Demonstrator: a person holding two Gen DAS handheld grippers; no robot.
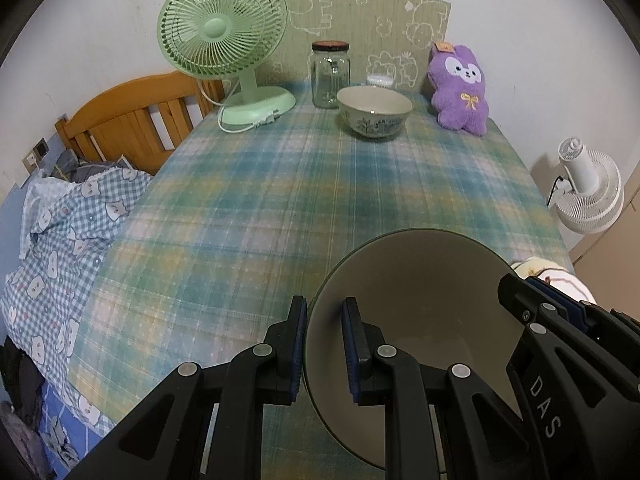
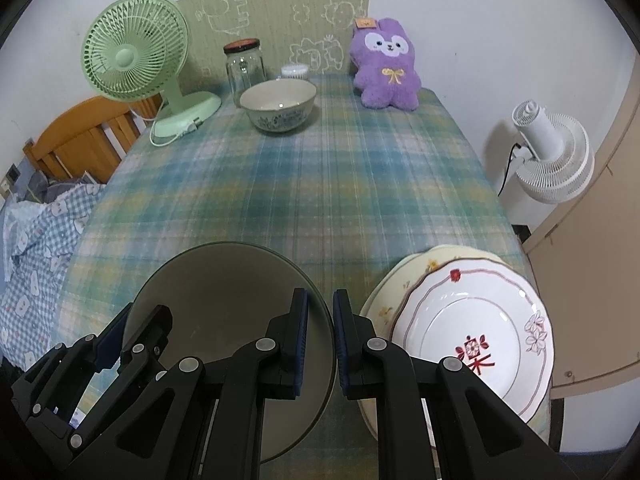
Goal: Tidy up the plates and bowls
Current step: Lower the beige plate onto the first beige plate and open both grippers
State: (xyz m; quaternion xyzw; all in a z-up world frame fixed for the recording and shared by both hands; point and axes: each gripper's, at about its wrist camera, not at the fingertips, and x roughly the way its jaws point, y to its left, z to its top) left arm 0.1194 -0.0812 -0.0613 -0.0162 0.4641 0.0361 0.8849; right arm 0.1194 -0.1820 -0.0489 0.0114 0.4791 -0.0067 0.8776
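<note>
Black hand-held gripper (image 1: 324, 352), blue pads, silver rivets, seemingly lettered "DAS".

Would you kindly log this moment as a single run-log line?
left gripper: shut on grey plate left rim | right gripper: shut on its right rim | patterned plates: stacked beside | bowl: far end

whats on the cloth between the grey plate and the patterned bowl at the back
Nothing: only bare plaid tablecloth lies between the grey plate and the patterned bowl. Both wrist views show that stretch.

bowl (image 1: 416, 304): matt grey | plate (image 2: 472, 344): glossy | tablecloth (image 1: 280, 200): woven cloth
</note>
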